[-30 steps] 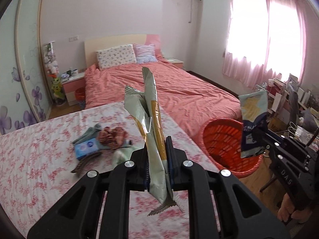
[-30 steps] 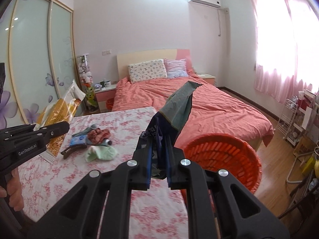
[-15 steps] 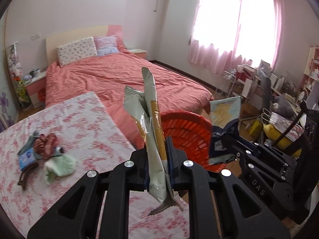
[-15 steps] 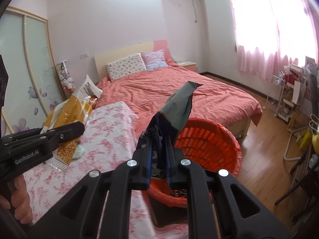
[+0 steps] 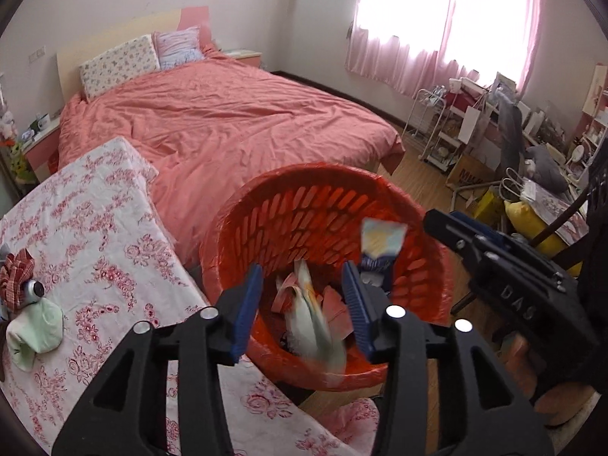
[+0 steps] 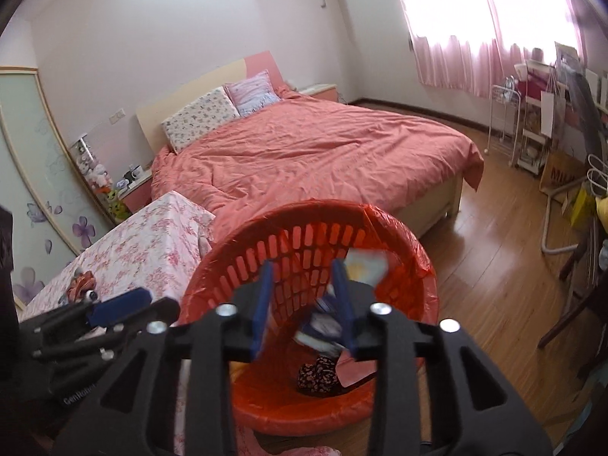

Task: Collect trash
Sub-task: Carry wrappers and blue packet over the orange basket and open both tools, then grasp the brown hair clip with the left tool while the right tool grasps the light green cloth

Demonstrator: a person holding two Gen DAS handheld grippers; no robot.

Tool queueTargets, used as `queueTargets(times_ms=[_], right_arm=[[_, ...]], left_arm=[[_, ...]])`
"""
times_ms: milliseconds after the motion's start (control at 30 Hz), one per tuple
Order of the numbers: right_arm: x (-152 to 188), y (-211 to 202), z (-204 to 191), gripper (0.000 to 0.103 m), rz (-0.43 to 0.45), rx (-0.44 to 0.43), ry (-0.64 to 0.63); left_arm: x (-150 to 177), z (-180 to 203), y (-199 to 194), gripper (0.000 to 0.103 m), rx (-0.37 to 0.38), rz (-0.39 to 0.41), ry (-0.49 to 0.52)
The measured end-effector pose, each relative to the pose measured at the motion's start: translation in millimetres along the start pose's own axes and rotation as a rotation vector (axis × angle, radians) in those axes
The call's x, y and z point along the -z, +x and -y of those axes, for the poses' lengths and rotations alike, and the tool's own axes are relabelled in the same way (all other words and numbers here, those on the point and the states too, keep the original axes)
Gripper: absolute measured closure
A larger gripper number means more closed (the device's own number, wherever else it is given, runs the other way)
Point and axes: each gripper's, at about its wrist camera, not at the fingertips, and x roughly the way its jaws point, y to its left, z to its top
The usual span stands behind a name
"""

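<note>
An orange slotted bin (image 5: 326, 205) stands on the floor beside the table; it also shows in the right wrist view (image 6: 304, 239). My left gripper (image 5: 302, 304) is open above the bin. A pale yellow snack wrapper (image 5: 315, 319) is blurred, falling inside the bin below it. My right gripper (image 6: 302, 300) is open over the bin too. A blue and white wrapper (image 6: 361, 269) drops blurred past its right finger; it also shows in the left wrist view (image 5: 380, 247). Older scraps lie at the bin's bottom (image 6: 319, 376).
A floral-cloth table (image 5: 106, 235) holds a green cloth (image 5: 36, 326), a plaid scrunchie (image 5: 15, 277) and a small tube. A pink bed (image 5: 228, 121) lies behind. Cluttered racks and bags (image 5: 494, 144) stand at the right on wooden floor (image 6: 494, 266).
Both grippers moved over the bin, tilted down and opened. The yellow wrapper left the left gripper and the blue wrapper left the right; both are falling into the bin.
</note>
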Motion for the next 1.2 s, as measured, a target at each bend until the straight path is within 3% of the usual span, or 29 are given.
queueTargets(times_ms=[33, 133, 200, 267, 367, 500, 733, 933, 1067, 1200], right_arm=[[0.6, 1.9, 0.2, 0.063, -0.003, 0.005, 0.0], [3.5, 1.1, -2.3, 0.044, 0.008, 0.021, -0.014], [8.0, -5.0, -11.3, 0.032, 0.023, 0.04, -0.044], [12.7, -10.7, -23.1, 0.021, 0.037, 0.057, -0.076], [18.1, -16.4, -37.3, 0.012, 0.048, 0.061, -0.106], [27.6, -18.6, -65.3, 0.01, 0.038, 0.058, -0.181], [57.7, -9.0, -135.3, 0.01, -0.025, -0.011, -0.275], [84.4, 10.7, -213.6, 0.01, -0.096, -0.119, -0.319], [99.6, 25.5, -265.2, 0.011, -0.139, -0.162, -0.372], [109.0, 43.2, -312.6, 0.018, -0.185, -0.214, -0.378]], left_arm=[[1.6, -3.3, -0.5, 0.054, -0.008, -0.005, -0.006], [6.3, -11.6, -7.0, 0.043, -0.058, 0.002, -0.019], [12.9, -23.1, -17.5, 0.03, -0.114, 0.023, -0.03], [20.8, -37.4, -27.0, 0.023, -0.171, 0.031, -0.043], [34.8, -65.6, -41.2, 0.014, -0.246, 0.026, -0.081], [59.1, -102.4, -64.0, 0.003, -0.387, 0.02, -0.107], [95.8, -176.2, -112.0, 0.002, -0.544, 0.007, -0.23], [125.1, -235.2, -136.7, 0.002, -0.689, 0.01, -0.283], [141.2, -270.9, -149.7, 0.002, -0.678, 0.005, -0.368], [153.1, -294.8, -160.3, 0.002, -0.646, 0.012, -0.446]])
